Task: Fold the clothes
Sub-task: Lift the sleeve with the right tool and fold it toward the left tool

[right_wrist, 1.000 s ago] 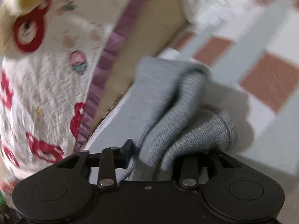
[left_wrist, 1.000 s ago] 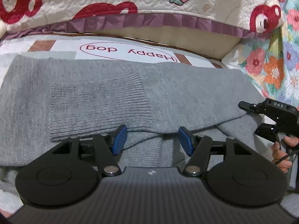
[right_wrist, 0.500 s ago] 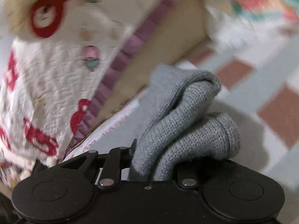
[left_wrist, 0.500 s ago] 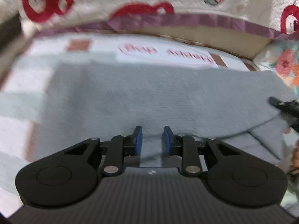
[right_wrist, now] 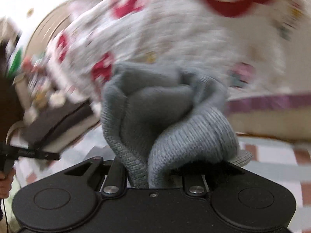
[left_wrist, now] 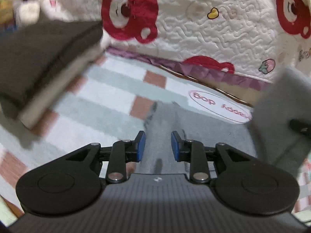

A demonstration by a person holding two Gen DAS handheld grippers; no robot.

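Observation:
A grey knit sweater [left_wrist: 159, 120] lies on the checked mat, and a strip of it runs up between my left gripper's blue pads [left_wrist: 141, 145]. My left gripper [left_wrist: 156, 145] is shut on that strip. At the right of the left wrist view more of the sweater [left_wrist: 281, 116] hangs raised, with the tip of the other gripper [left_wrist: 299, 128] beside it. In the right wrist view my right gripper [right_wrist: 153, 167] is shut on a thick bunch of the sweater [right_wrist: 165, 126] that hides its fingertips. The view is blurred by motion.
A white quilt with red bears [left_wrist: 194, 29] and a purple frill stands behind the checked mat [left_wrist: 97, 97], which bears a "Happy dog" label [left_wrist: 219, 106]. A dark, thick pad [left_wrist: 44, 58] sits at the upper left. A hand [right_wrist: 3, 178] shows at the left edge.
My left gripper went from open over the flat sweater to shut on a fold and swung left. The right gripper kept its bunch and rose, turning toward the quilt.

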